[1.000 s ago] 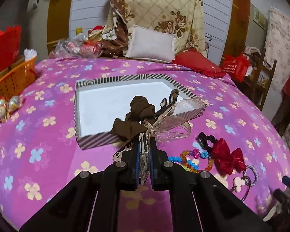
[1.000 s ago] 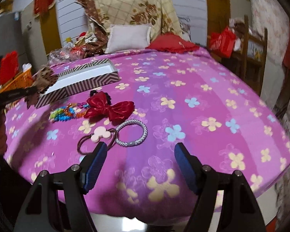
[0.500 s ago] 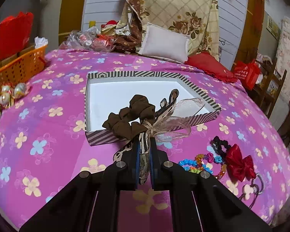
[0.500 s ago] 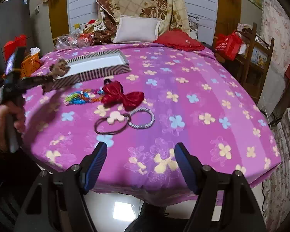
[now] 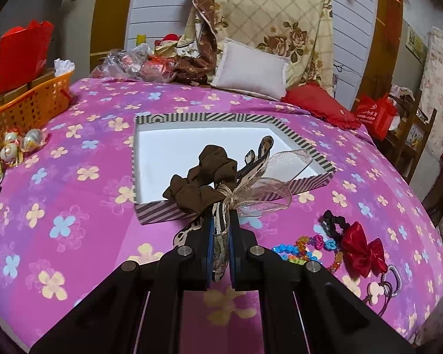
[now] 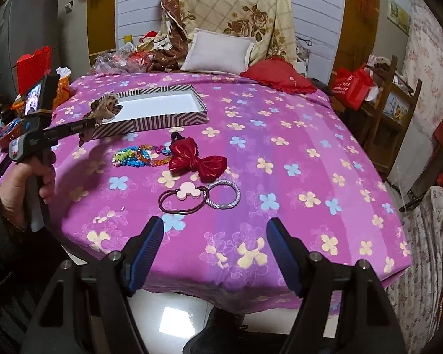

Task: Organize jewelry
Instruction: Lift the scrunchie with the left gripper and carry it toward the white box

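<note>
The left gripper (image 5: 221, 236), fingers clamped on a brown scrunchie with a leopard-print ribbon bow (image 5: 203, 181), holds it just above the near edge of the empty striped box (image 5: 313, 184), apparently ready to drop it inside. The right gripper (image 6: 214, 253) hangs off the bench's (image 6: 310, 135) near edge, fingers apart and empty, well short of the red bow (image 6: 198, 160), bead bracelets (image 6: 136, 156) and hair ties (image 6: 199, 196) awaiting sorting.

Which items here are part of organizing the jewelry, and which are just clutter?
Part of the job:
- brown scrunchie with ribbon bow, clamped in the left gripper
- striped box
- beaded bracelets
- red bow
- mouse-shaped hair tie
- silver bracelet

Lying about:
- orange basket
- white pillow
- red cushion
- red bag
</note>
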The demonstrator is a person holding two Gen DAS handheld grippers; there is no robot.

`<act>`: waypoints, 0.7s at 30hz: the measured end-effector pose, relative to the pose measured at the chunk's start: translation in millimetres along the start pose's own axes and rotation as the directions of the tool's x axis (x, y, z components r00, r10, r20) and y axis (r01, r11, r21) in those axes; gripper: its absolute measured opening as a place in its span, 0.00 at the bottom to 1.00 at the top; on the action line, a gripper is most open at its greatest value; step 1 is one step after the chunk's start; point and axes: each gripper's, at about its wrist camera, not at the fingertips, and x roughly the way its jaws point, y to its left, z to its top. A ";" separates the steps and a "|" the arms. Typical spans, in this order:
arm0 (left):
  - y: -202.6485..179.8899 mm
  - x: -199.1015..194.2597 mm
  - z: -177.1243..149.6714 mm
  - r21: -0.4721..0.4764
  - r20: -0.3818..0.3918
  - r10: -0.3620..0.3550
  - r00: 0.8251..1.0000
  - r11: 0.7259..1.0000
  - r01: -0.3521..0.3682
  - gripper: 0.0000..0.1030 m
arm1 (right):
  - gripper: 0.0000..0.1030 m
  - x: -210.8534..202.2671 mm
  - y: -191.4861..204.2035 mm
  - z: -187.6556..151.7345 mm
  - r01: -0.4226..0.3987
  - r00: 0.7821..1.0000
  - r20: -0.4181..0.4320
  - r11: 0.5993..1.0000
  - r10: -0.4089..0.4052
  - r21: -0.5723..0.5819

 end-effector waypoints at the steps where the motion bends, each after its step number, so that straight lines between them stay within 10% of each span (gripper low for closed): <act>1: 3.2 -2.9 1.1 -0.006 0.003 0.005 1.000 1.000 -0.005 0.00 | 0.73 5.1 -2.9 -0.5 -0.012 1.000 -0.001 1.000 0.012 0.007; 11: 37.5 -21.7 0.0 -0.064 -0.023 0.002 1.000 0.998 -0.004 0.00 | 0.73 83.3 -41.7 16.3 -0.098 0.994 -0.032 0.990 0.102 0.098; 21: 36.6 -17.3 -6.3 -0.026 -0.054 0.031 0.998 0.999 -0.032 0.00 | 0.68 164.5 -9.5 67.4 -0.283 0.959 -0.058 0.953 0.278 -0.109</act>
